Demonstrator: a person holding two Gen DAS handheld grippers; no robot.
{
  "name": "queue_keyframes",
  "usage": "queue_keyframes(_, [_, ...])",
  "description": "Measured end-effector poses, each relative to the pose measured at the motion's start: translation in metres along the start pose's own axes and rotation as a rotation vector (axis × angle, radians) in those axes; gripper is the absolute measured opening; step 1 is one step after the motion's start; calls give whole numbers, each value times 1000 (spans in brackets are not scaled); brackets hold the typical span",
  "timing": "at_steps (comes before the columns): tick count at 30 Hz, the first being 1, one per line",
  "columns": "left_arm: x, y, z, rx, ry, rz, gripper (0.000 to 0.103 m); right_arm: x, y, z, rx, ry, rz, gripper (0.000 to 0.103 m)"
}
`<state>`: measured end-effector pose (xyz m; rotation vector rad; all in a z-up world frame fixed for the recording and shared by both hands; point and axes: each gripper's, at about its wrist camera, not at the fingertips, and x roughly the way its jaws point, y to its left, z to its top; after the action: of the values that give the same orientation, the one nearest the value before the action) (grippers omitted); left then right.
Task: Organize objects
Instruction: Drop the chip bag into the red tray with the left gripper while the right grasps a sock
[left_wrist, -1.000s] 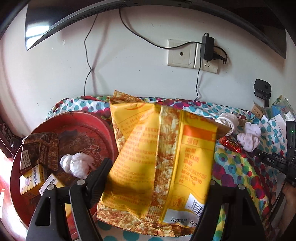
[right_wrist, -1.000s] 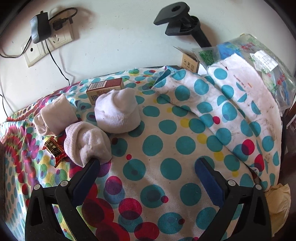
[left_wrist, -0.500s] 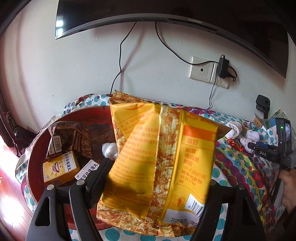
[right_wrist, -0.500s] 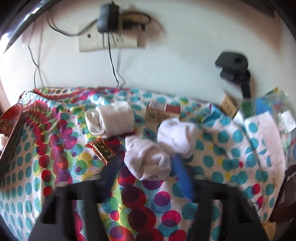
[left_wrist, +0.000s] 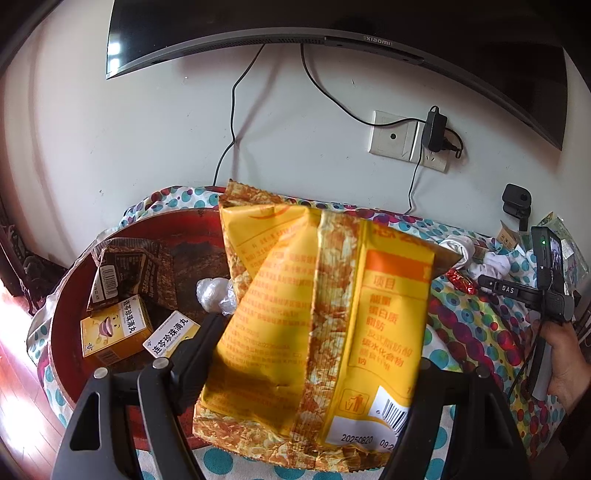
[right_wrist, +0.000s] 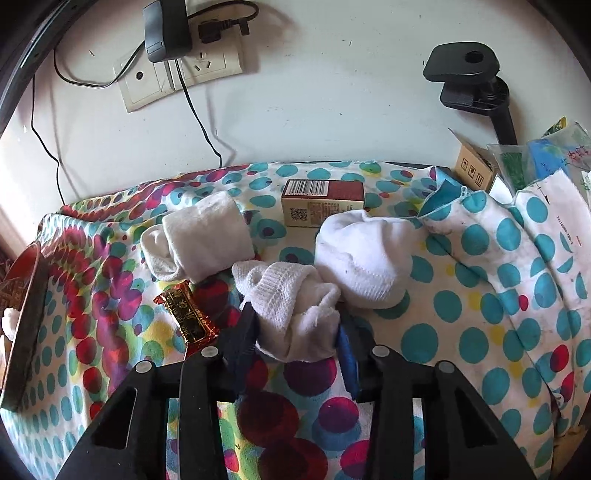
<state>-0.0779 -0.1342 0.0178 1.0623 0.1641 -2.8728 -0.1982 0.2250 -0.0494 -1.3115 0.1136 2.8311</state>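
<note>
Right tool (right_wrist: 297, 332) newly around sock (right_wrist: 295, 314)

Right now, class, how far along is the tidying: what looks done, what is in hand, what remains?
Done: two yellow boxes lie in the round red tray. In hand: the left claw holds a yellow snack bag; the right claw, just closing, squeezes a rolled white sock. Left: two more socks, a red-gold candy, a brown carton.

Sharp daylit frames, fisheye-warped edges
</note>
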Motion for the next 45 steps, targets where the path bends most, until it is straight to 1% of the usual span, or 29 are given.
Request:
queue_keyframes(2, [1,2,0,-13,4,6,79,-2,4,-1,-34,-12,-26,29])
queue_keyframes(7, [-1,11,6,-26,-8,42,79,-3,0,-1,-21,-13,-50,28])
queue_keyframes(10, [-2,22,12,-27,-16,86,79,-2,0,0,-24,-9,-55,28])
queue_keyframes(14, [-2,54,21,-60,-16,184,79,-2,0,0,-24,-9,-56,28])
queue_keyframes(17, [-10,78,19,-32,-38,283,79,-3,0,0,-24,-15,-57,28])
queue_keyframes(18, [-11,86,17,-33,-31,300,79,-3,-2,0,-19,-16,-56,28])
queue_keyframes(21, [-14,111,7,-62,-5,335,79,-3,-9,1,7,-16,-42,28])
queue_keyframes(23, [-19,120,-1,-73,3,346,79,-3,-14,2,27,-16,-31,28])
queue_keyframes(26, [-16,127,-11,-86,31,360,79,-2,-17,2,34,-13,-22,28])
queue_keyframes(28, [-11,124,-13,-86,44,362,79,-2,-18,2,35,-12,-22,28])
queue_keyframes(31, [1,112,-7,-72,56,355,79,-2,-19,2,42,-13,-15,28])
queue_keyframes(34, [23,103,9,-84,75,343,79,0,-21,3,54,-12,-2,28])
queue_keyframes(36, [42,94,24,-56,82,375,79,1,-21,2,60,-12,5,28])
queue_keyframes(39, [70,86,44,-30,108,396,79,1,-20,2,64,-13,10,28])
queue_keyframes(40, [78,87,48,-37,119,407,79,1,-20,2,43,-1,34,28])
queue_keyframes(42, [91,90,56,-64,138,420,79,1,-20,2,38,-1,29,28])
queue_keyframes(45, [107,91,62,-66,160,445,79,1,-19,2,36,-1,26,28])
